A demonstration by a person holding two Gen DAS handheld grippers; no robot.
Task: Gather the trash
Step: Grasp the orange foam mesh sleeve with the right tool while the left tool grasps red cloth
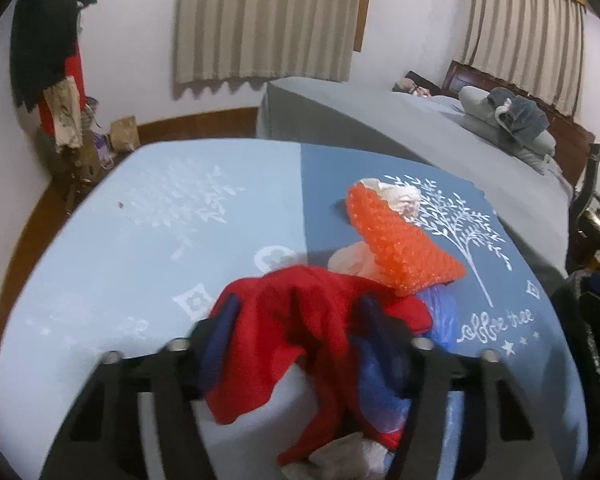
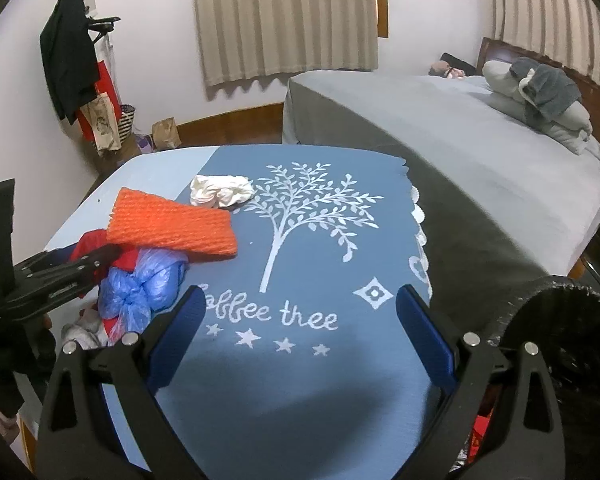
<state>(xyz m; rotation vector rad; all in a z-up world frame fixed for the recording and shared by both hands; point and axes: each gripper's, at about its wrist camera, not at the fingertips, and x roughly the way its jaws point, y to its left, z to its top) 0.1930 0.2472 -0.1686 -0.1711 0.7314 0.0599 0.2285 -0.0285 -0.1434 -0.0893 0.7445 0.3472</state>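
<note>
Red plastic (image 1: 300,320) bunched low in the left wrist frame sits between the left claw (image 1: 296,320), its jaws half closed around it. Beside it on the blue surface (image 2: 320,380) lie a blue bag (image 2: 144,284), orange netting (image 2: 172,226) and white tissue (image 2: 220,190). Right claw (image 2: 300,320) gapes wide, holding nothing.

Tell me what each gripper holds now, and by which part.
The left gripper has a red plastic bag bunched between its fingers, though a firm grip cannot be told. The right gripper holds nothing.
</note>
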